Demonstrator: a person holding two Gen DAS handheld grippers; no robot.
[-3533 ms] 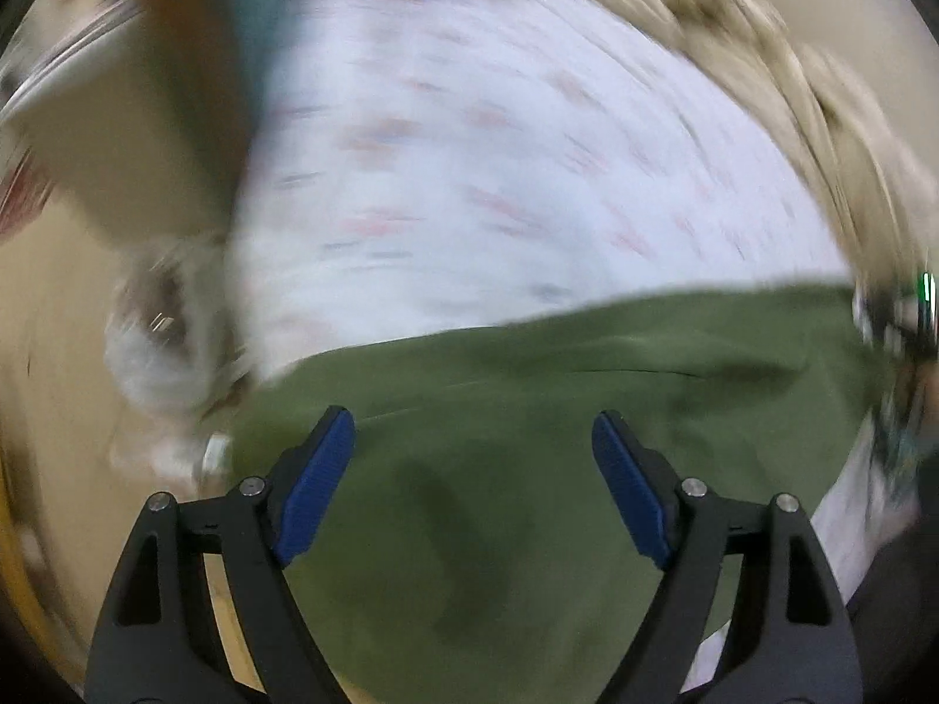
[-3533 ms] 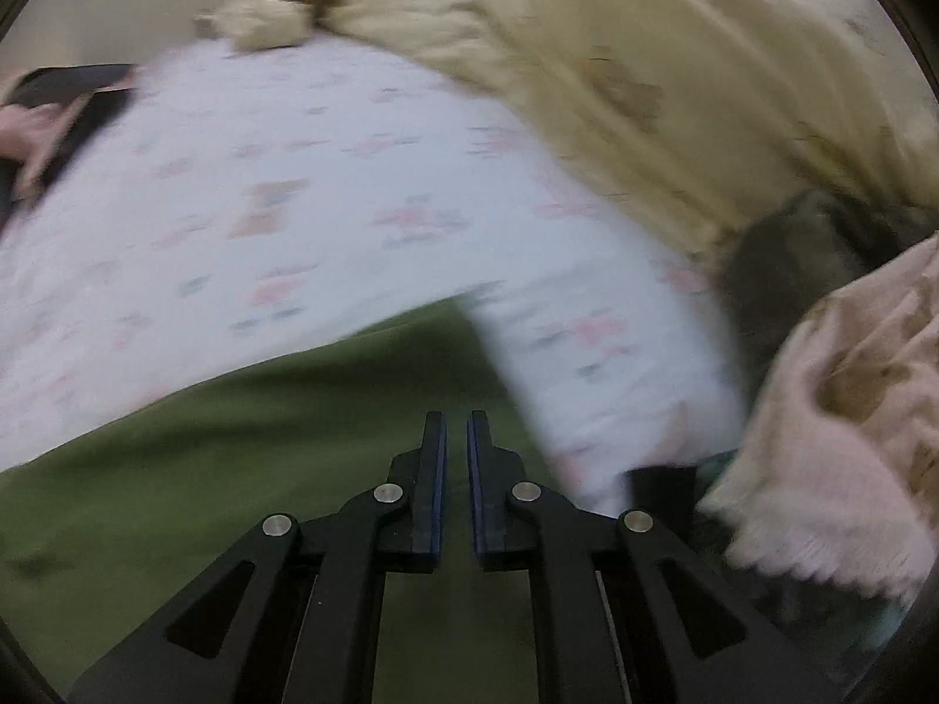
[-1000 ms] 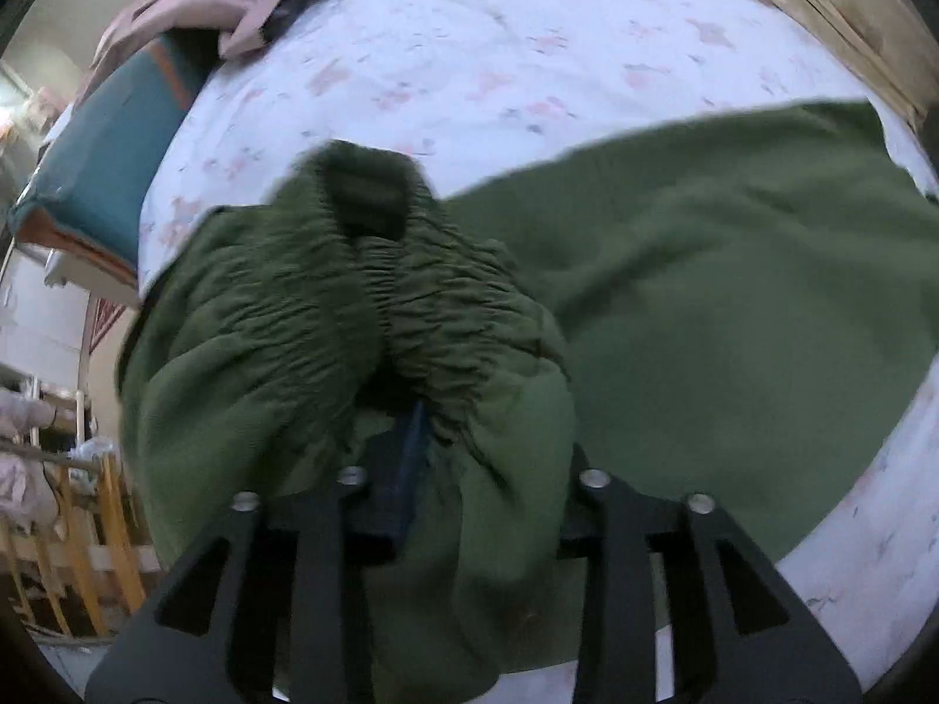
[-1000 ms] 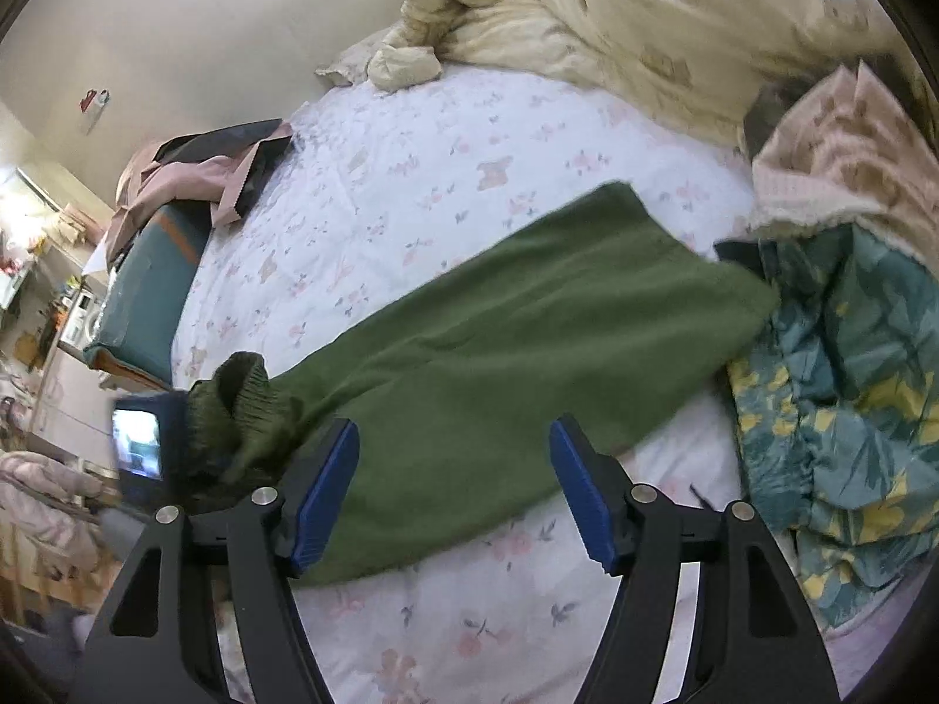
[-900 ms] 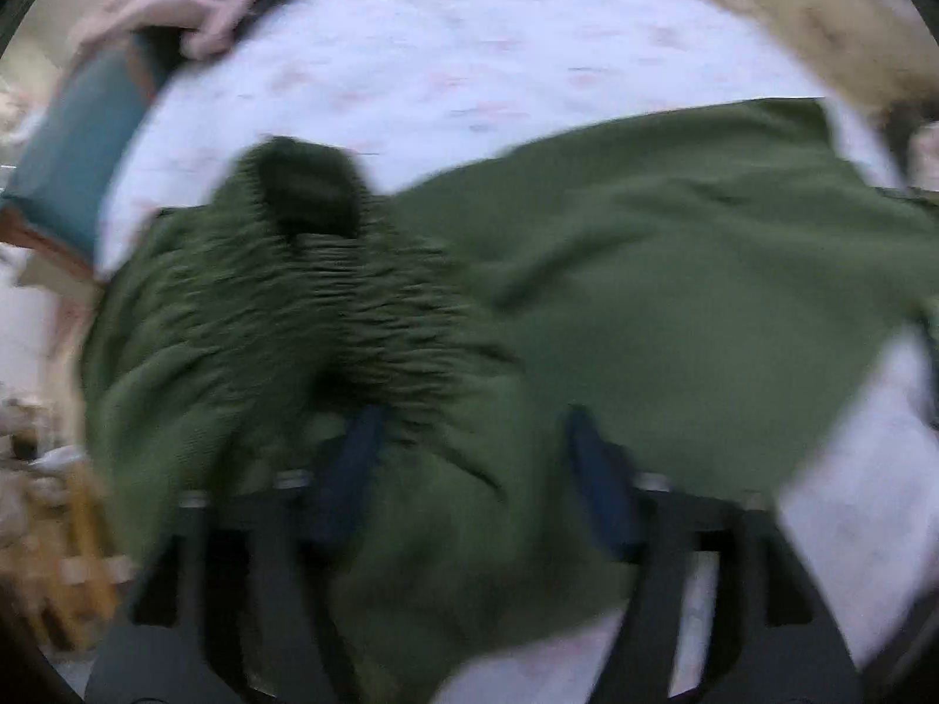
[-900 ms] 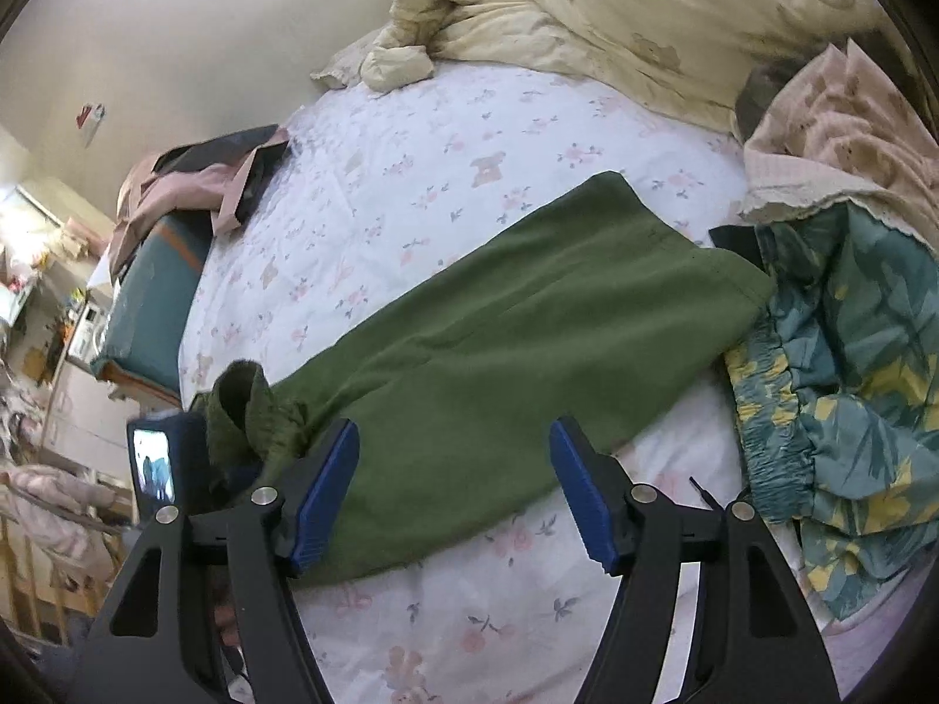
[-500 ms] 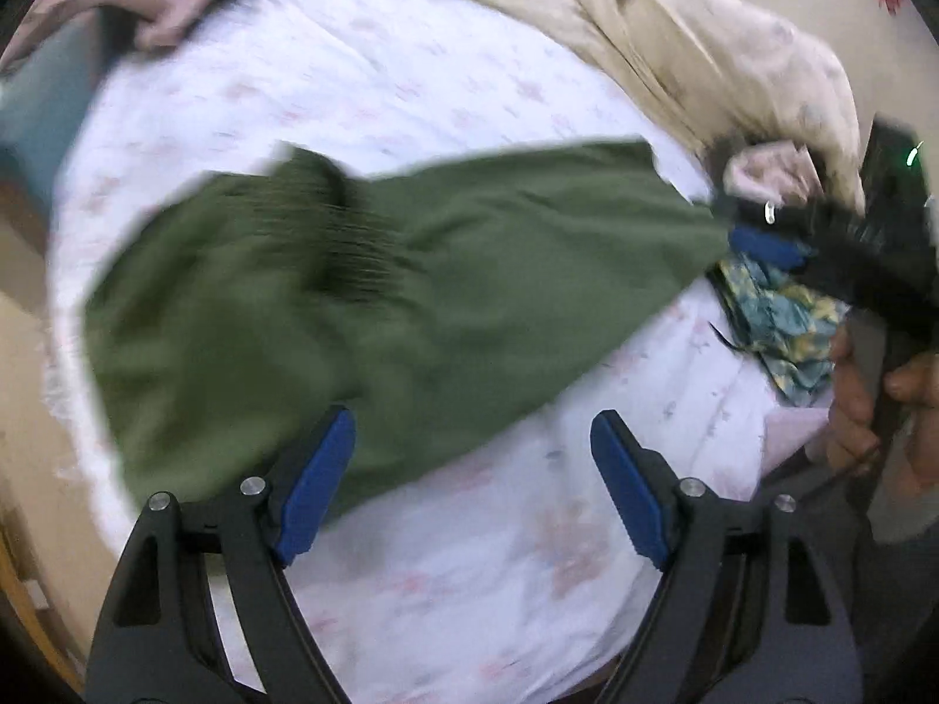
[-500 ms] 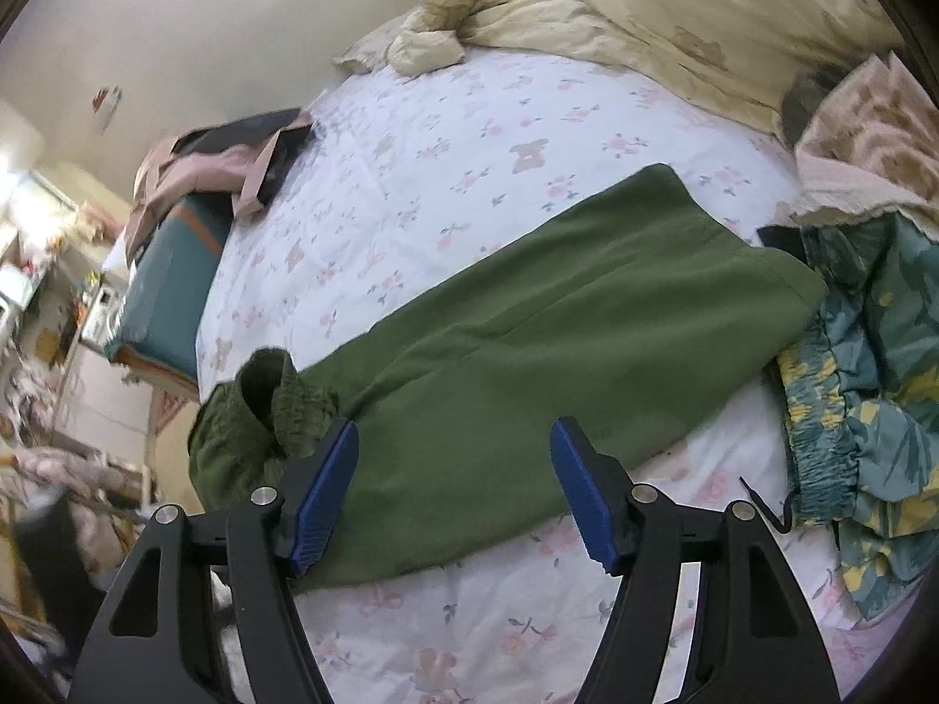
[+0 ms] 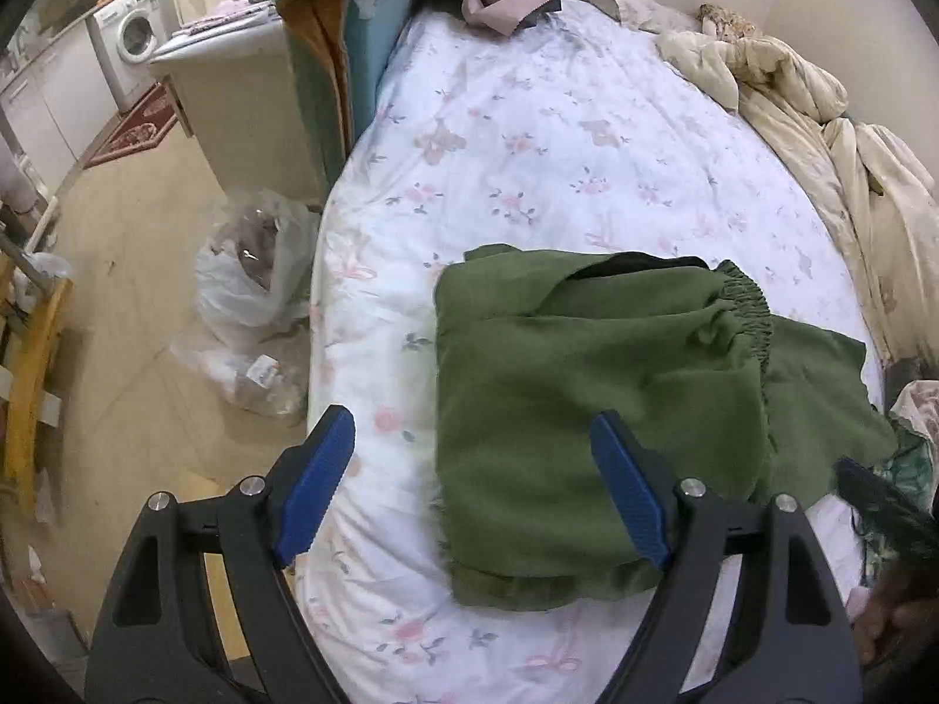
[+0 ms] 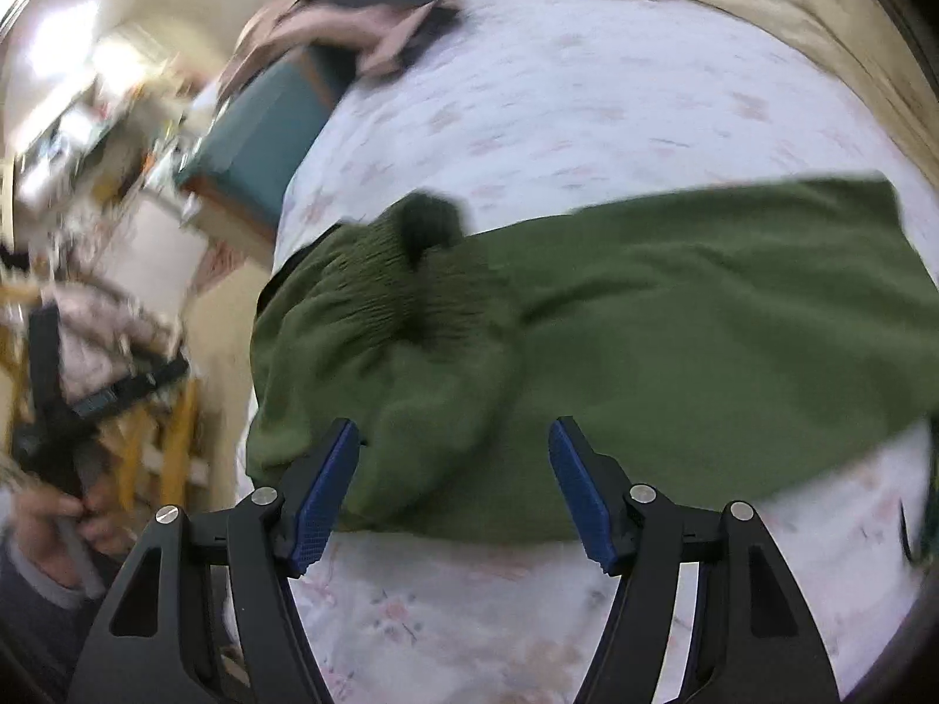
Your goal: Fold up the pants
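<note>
The green pants [image 9: 587, 399] lie on the flowered bed sheet [image 9: 528, 135]. Their upper part is folded over the legs, and the elastic waistband [image 9: 745, 305] shows at the right. My left gripper [image 9: 472, 463] hangs open above the pants' near edge, touching nothing. In the blurred right wrist view the pants [image 10: 675, 340] stretch across the bed with the gathered waistband [image 10: 405, 276] to the left. My right gripper [image 10: 452, 475] is open over their near edge, with nothing between its fingers. A hand [image 10: 53, 516] with the left gripper shows at the far left.
A plastic bag [image 9: 246, 276] sits on the floor beside the bed, near a teal cushion [image 9: 352, 35] and a washing machine [image 9: 138, 38]. A cream quilt [image 9: 792, 94] is heaped at the far right. Patterned cloth [image 9: 909, 463] lies past the pants' leg ends.
My left gripper opened, let go of the bunched waistband and pulled up and back; the waist now lies folded over the legs. My right gripper swung left toward the waistband end, still open.
</note>
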